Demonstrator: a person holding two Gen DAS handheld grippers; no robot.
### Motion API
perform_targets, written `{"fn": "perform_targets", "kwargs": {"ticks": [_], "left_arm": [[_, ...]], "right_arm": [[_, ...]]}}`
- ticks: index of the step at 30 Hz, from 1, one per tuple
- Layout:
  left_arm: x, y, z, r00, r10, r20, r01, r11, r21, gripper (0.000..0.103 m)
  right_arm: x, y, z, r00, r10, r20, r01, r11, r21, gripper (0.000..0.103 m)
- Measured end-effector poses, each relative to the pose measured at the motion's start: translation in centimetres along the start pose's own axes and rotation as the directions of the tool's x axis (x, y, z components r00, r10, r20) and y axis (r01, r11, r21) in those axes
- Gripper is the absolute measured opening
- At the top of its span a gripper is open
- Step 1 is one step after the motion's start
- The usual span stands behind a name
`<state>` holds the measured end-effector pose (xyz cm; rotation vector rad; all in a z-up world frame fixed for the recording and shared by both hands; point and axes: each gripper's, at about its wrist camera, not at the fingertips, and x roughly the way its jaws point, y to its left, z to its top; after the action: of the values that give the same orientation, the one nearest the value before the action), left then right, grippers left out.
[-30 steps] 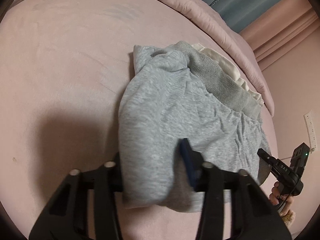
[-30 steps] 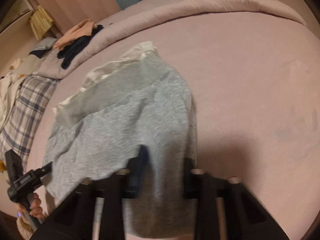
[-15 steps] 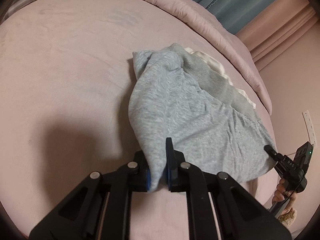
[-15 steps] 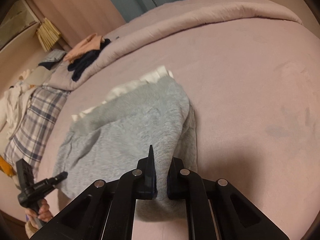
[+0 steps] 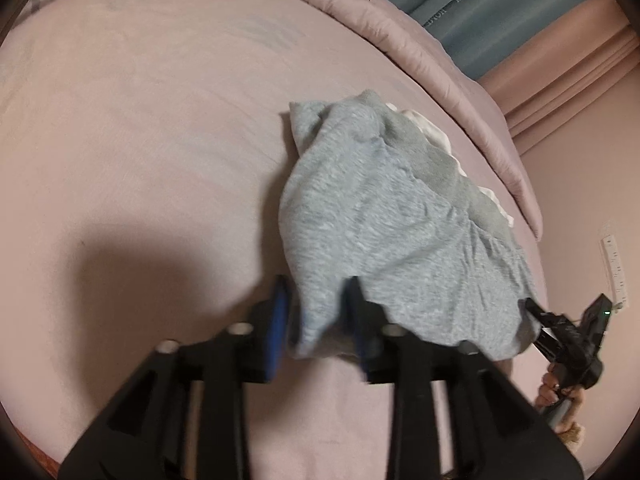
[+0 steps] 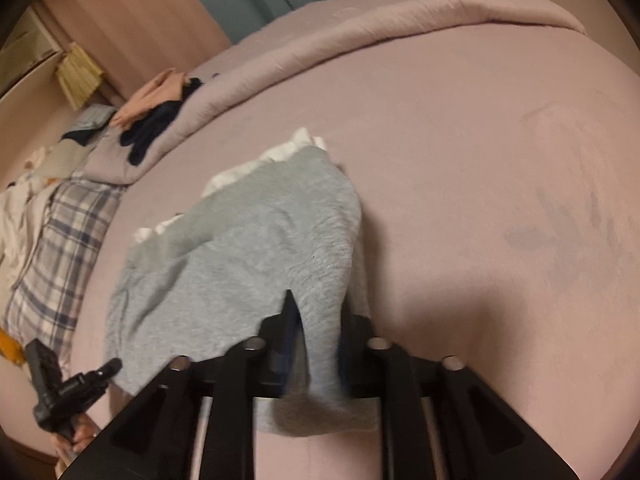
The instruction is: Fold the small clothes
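A grey sweat garment [image 5: 380,220] lies folded on the pink bed over a white garment [image 5: 432,136] that peeks out at its far edge. My left gripper [image 5: 316,312] straddles the grey cloth's near left corner. Its jaws are opening and a gap shows beside the blue pad [image 5: 276,320]. My right gripper [image 6: 318,332] straddles the near right corner of the grey garment [image 6: 248,248]. Its jaws are opening too, with a hanging fold of cloth between them. Each view shows the other gripper at the far corner, the right gripper [image 5: 560,332] and the left gripper [image 6: 80,380].
The pink bed cover [image 6: 480,160] spreads wide on both sides. A rolled duvet [image 6: 360,32] runs along the far edge, with dark and peach clothes [image 6: 160,120] piled on it. A plaid pillow [image 6: 52,264] lies at the left. A hand [image 5: 556,392] holds the right gripper.
Half a second ago both grippers were pinched shut on the grey cloth's near corners. Now both pairs of jaws have spread apart and the cloth hangs loose between them.
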<state>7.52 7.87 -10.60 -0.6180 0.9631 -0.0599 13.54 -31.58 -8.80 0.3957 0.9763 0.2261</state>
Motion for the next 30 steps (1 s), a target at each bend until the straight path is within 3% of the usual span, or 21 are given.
{"fn": "perform_targets", "kwargs": {"ticks": [1, 2, 5, 8, 16, 26, 30], "left_arm": [[-0.1, -0.1, 0.0, 1.0, 0.003, 0.011, -0.003, 1.0, 0.008, 0.049], [-0.3, -0.3, 0.0, 1.0, 0.0, 0.022, 0.0, 1.0, 0.017, 0.057], [-0.5, -0.3, 0.2, 0.999, -0.019, 0.042, 0.018, 1.0, 0.022, 0.073], [-0.6, -0.2, 0.2, 0.997, -0.024, 0.068, 0.022, 0.999, 0.024, 0.081], [-0.6, 1.5, 0.6, 0.993, -0.065, 0.098, 0.068, 0.997, -0.028, 0.083], [-0.7, 3.7, 1.0, 0.991, -0.079, 0.107, 0.09, 0.991, -0.102, 0.083], [-0.8, 3.6, 1.0, 0.991, -0.081, 0.108, 0.092, 0.99, -0.103, 0.083]], "right_arm": [[-0.1, -0.2, 0.0, 1.0, -0.005, 0.004, 0.005, 1.0, 0.016, 0.06], [-0.3, -0.5, -0.1, 1.0, -0.003, 0.02, 0.002, 0.999, 0.034, 0.064], [-0.9, -0.9, -0.4, 0.999, 0.004, 0.042, -0.007, 0.998, 0.067, 0.066], [-1.2, -1.4, -1.5, 0.999, 0.014, 0.04, -0.018, 0.993, 0.119, 0.071], [1.3, -0.9, -4.7, 0.995, 0.077, -0.058, -0.063, 0.976, 0.209, 0.071], [2.2, -0.4, -4.3, 0.998, 0.066, -0.019, -0.058, 0.956, 0.288, 0.074], [1.2, -0.2, -4.5, 1.0, 0.003, -0.016, 0.002, 0.959, 0.285, 0.074]]}}
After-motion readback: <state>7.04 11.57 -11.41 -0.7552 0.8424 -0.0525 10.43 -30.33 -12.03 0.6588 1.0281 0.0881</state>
